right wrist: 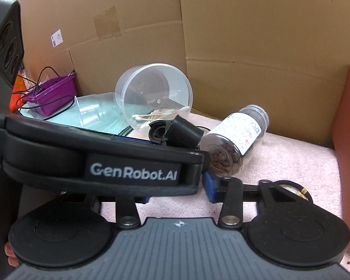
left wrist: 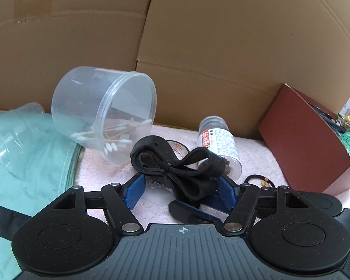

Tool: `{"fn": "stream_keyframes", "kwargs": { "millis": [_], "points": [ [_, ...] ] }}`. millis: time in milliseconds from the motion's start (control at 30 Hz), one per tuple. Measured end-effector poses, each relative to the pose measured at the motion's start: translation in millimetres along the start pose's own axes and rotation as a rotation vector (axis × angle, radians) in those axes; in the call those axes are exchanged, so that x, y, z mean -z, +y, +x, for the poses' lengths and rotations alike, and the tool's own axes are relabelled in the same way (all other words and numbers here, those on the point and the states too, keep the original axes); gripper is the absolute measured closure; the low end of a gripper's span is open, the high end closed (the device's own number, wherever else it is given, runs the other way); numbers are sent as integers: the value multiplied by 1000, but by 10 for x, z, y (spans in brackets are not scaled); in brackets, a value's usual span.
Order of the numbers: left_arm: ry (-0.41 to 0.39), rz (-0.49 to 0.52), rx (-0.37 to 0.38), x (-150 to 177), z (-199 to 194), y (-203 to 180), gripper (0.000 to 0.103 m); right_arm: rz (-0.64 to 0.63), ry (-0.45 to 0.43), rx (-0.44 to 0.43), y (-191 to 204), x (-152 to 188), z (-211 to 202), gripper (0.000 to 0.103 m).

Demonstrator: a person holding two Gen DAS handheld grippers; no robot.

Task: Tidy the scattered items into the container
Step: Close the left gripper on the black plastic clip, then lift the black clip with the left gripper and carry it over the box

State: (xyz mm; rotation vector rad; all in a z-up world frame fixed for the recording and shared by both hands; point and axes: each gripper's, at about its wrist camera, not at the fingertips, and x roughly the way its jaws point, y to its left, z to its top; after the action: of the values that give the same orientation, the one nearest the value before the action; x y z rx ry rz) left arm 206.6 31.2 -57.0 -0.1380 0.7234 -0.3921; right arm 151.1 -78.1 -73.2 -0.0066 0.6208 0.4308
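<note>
Gripping the bundled black strap (left wrist: pixel 175 170), the left tool (left wrist: pixel 179 189) had its blue pads (left wrist: pixel 135 191) clamped on either side of it, just above the pink towel (left wrist: pixel 100 172). Behind it the clear tub (left wrist: pixel 105 114) lay tipped on its side, cotton swabs (left wrist: pixel 109 137) inside, mouth toward the camera. The pill bottle (left wrist: pixel 219 142) lay flat beside the strap, a hair tie (left wrist: pixel 261 182) nearby. The right tool (right wrist: pixel 175 191) sat low behind the left one; whether clenched or released, I couldn't tell, the left tool's body blocking it.
</note>
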Motion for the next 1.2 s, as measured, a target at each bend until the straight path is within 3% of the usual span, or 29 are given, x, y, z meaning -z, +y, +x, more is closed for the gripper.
{"fn": "stream_keyframes", "kwargs": {
  "millis": [167, 367, 800, 1200],
  "points": [
    [2, 2, 31, 41, -130, -54, 50, 27, -12, -10, 8, 25, -84, 73],
    [8, -13, 39, 193, -317, -194, 59, -10, -21, 19, 121, 119, -336, 73],
    [-44, 76, 88, 420, -927, -982, 62, 23, -131, 53, 174, 433, -1234, 73],
    [-135, 255, 199, 202, -1103, -2052, 62, 87, -327, 169, -255, 425, -2021, 73]
  ]
}}
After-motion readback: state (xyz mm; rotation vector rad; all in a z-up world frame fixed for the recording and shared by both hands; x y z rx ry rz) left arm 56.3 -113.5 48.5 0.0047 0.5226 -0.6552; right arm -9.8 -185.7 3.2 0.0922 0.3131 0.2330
